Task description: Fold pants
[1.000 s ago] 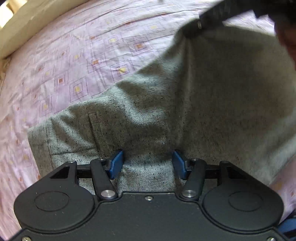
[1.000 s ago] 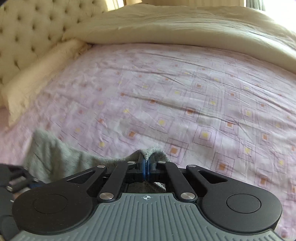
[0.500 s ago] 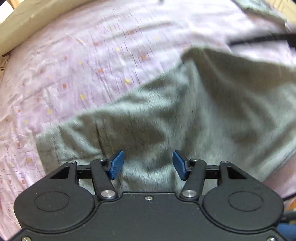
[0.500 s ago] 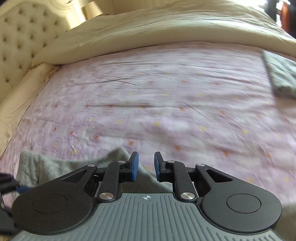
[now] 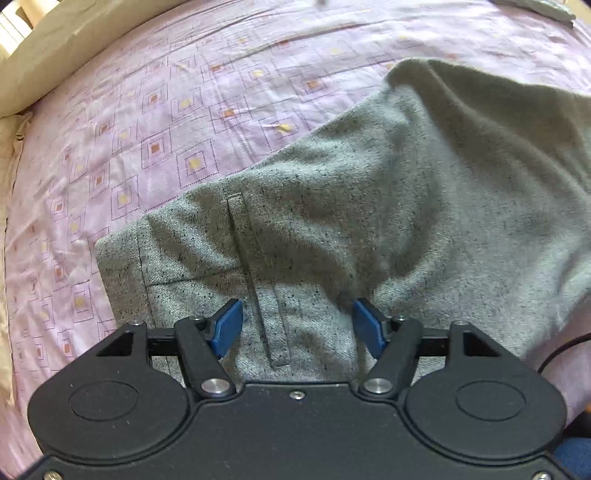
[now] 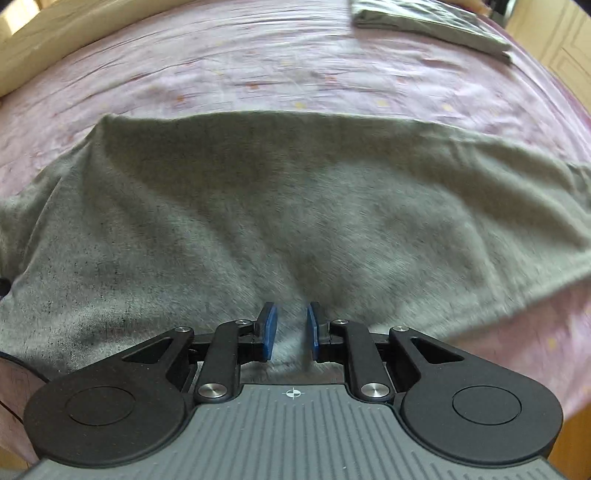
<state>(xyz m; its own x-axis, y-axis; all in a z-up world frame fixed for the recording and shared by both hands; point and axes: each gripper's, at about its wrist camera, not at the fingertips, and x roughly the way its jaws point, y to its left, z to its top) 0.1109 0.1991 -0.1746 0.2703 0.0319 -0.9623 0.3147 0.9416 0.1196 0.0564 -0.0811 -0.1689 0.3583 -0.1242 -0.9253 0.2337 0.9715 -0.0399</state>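
Grey speckled pants (image 5: pixel 369 203) lie folded over on the lilac patterned bed sheet (image 5: pixel 184 110). Their waistband, with a belt loop, is at the near left. My left gripper (image 5: pixel 297 310) points down over the waistband. Its jaws are opening; the blue pads stand wide apart, with cloth lying between them but not pressed. In the right wrist view the pants (image 6: pixel 277 203) spread wide across the bed. My right gripper (image 6: pixel 291 314) hovers above their near edge, its pads a small gap apart and holding nothing.
A cream duvet (image 5: pixel 74 37) is bunched along the far left of the bed (image 6: pixel 258 74). A folded grey garment (image 6: pixel 428 22) lies at the far right corner. A black cable (image 5: pixel 561 350) runs by the pants' right edge. Wooden furniture (image 6: pixel 554 44) stands beyond the bed.
My right gripper let go of the pants' edge, opened and swung right over the pants. The carried layer now lies flat on the lower one. The left jaws widened a little.
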